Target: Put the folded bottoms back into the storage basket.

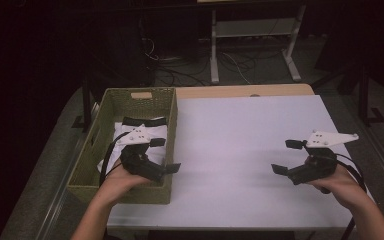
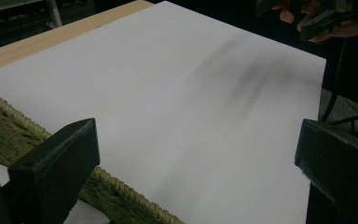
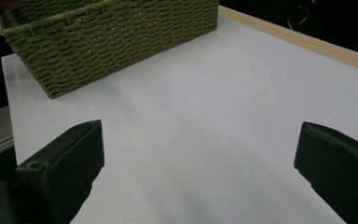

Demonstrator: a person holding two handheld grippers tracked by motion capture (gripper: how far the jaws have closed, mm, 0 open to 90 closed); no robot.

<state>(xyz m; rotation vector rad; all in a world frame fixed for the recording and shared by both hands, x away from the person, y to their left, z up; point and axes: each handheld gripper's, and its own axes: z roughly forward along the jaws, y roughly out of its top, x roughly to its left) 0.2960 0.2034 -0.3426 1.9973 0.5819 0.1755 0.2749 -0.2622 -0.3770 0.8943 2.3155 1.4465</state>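
Between steps, seemingly: left hand-held gripper (image 1: 162, 155) wide open and empty over the olive woven rectangular basket (image 1: 91, 161) holding white-and-black folded cloth (image 1: 152, 131) (likely next pick), right hand-held gripper (image 1: 287, 156) likewise agape above the bare white tabletop (image 1: 230, 150).

Looks like a lab / test room, dimly lit, not a home. Evidence: white surface (image 1: 250, 150) w/ a pale wood strip at the far edge, bare apart from a woven basket (image 1: 107, 102) on its left side. Behind it, a white metal frame on legs (image 1: 252, 35) w/ loose cables (image 1: 180, 70) trailing across the grey floor, plus black stands (image 1: 365, 95) either side. Person holds instrumented tongs (image 1: 286, 156) w/ cable and a grey plate on top, typical data-recording setup.
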